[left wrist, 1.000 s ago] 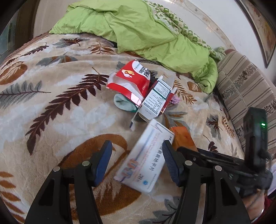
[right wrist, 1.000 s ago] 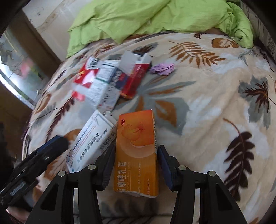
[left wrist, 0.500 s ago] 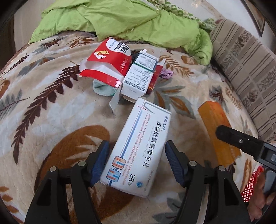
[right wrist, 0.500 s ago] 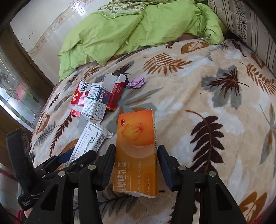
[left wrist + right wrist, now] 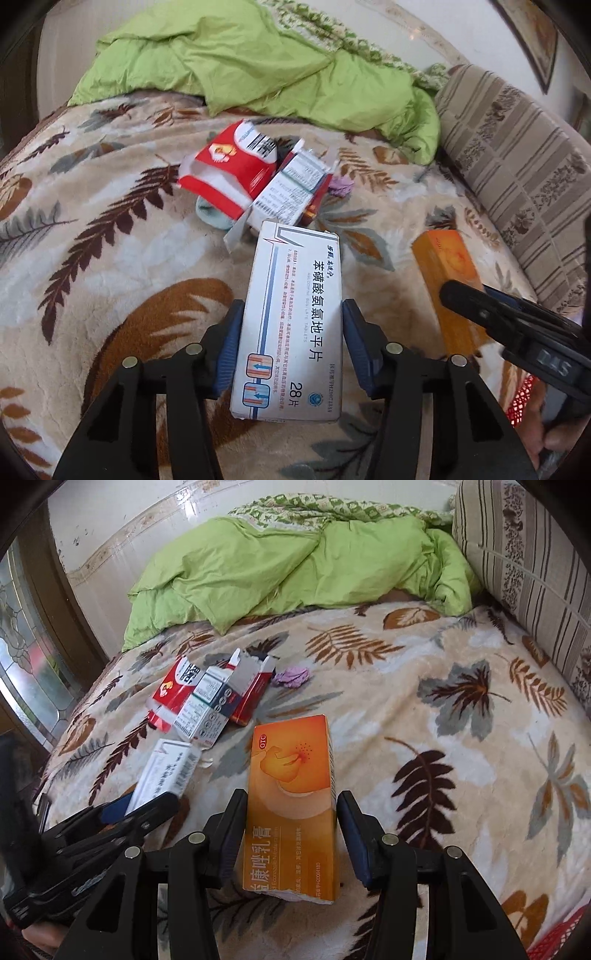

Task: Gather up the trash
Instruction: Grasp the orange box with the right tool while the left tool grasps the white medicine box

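While both boxes lie flat on the leaf-print blanket [image 5: 461, 716], each sits between the pads of a gripper; the left gripper [image 5: 291, 350] is clamped on the white medicine box [image 5: 291, 321], its pads pressed against both long edges; the right gripper [image 5: 290, 834] brackets the orange ointment box [image 5: 291, 805], left pad touching, right pad showing a thin gap, so a firm grip I cannot tell; beyond the white box lies a heap of torn cartons [image 5: 258, 184] with a purple crumpled scrap [image 5: 341, 186] just beside it; behind the heap, a green quilt [image 5: 258, 62].
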Motion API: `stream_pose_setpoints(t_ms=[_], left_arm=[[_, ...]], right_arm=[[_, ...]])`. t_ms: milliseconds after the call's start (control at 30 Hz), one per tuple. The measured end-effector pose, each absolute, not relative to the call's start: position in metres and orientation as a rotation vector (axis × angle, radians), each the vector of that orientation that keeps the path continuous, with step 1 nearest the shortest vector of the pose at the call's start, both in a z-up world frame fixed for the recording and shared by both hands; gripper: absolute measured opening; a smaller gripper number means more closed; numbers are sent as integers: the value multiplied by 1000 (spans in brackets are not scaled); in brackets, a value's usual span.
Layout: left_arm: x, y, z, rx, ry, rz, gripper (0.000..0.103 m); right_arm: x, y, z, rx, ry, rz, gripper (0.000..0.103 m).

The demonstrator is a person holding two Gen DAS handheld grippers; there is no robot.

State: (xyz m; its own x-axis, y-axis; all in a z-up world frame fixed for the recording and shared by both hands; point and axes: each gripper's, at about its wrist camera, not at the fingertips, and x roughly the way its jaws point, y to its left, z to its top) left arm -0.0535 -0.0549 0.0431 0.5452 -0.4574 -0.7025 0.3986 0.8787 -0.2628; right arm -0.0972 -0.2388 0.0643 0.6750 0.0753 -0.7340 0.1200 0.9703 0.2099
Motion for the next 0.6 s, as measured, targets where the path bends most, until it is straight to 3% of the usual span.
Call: stream_pose_setpoints(t_ms=[233, 600], left_arm=[[-69, -57, 64, -10, 695, -463, 51], [-61, -51, 61, -24, 717, -420, 51]], right_arm=[[-92, -240, 68, 250, 807, -35, 53], [-93, -233, 71, 204, 788, -37, 53]])
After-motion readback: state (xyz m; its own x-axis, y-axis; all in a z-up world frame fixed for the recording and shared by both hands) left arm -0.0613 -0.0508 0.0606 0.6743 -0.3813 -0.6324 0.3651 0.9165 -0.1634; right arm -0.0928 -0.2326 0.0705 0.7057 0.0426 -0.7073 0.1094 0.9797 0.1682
